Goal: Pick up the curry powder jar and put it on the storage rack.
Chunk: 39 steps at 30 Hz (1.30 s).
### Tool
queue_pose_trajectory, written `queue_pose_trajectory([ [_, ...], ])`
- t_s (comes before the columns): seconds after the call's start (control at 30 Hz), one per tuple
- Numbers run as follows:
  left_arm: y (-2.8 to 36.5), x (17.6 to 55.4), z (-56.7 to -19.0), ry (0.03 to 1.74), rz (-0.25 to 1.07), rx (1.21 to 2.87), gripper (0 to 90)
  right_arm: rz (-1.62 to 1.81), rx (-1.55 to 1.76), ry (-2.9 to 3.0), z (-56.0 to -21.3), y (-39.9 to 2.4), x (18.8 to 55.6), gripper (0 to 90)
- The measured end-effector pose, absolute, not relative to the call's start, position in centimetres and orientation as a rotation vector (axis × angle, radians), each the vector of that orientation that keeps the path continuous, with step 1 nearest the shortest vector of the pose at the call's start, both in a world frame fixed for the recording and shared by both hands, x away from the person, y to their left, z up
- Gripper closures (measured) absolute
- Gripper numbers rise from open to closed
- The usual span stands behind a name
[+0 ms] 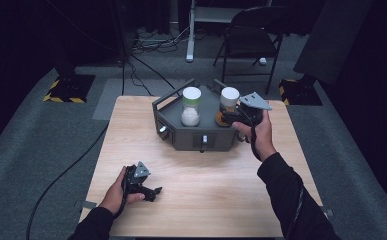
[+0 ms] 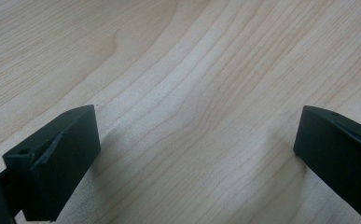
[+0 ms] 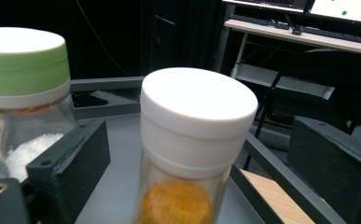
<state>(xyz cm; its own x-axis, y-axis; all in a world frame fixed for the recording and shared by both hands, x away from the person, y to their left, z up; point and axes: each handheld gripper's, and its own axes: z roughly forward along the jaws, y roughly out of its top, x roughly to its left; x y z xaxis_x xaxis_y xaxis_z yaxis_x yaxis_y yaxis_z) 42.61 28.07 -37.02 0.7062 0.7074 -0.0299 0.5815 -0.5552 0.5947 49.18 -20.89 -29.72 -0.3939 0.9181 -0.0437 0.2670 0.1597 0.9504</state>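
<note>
A: Where is the right gripper [image 1: 231, 118]?
B: At the grey tray [image 1: 181, 134] on the far half of the table [image 1: 211, 185], its jaws on either side of the white-lidded jar [image 1: 228, 104] with orange powder.
A: Squeezing it?
B: No. In the right gripper view the jar [image 3: 194, 140] stands between the jaws with a gap on each side; they are spread wide and free of it.
A: And the other jar?
B: The green-lidded jar [image 1: 191, 106], with white grains inside, stands upright in the tray just left of the first.
A: The left gripper [image 1: 153, 191]?
B: Low over the near left of the table, well apart from the tray. Its jaws are wide open with bare wood [image 2: 192, 93] between them.
</note>
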Motion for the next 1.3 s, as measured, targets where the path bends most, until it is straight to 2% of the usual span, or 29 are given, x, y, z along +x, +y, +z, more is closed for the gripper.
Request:
queue_pose_trajectory([
  [0.33,28.1,42.6,-37.0,0.98,0.284,2.33,0.3,1.264,1.104,1.791,-30.3,-21.6,48.0,5.8],
  [1.3,28.1,42.6,-37.0,0.981,0.285,2.33,0.3,1.299,0.988,1.929,-34.9,-23.4,44.3,5.3],
])
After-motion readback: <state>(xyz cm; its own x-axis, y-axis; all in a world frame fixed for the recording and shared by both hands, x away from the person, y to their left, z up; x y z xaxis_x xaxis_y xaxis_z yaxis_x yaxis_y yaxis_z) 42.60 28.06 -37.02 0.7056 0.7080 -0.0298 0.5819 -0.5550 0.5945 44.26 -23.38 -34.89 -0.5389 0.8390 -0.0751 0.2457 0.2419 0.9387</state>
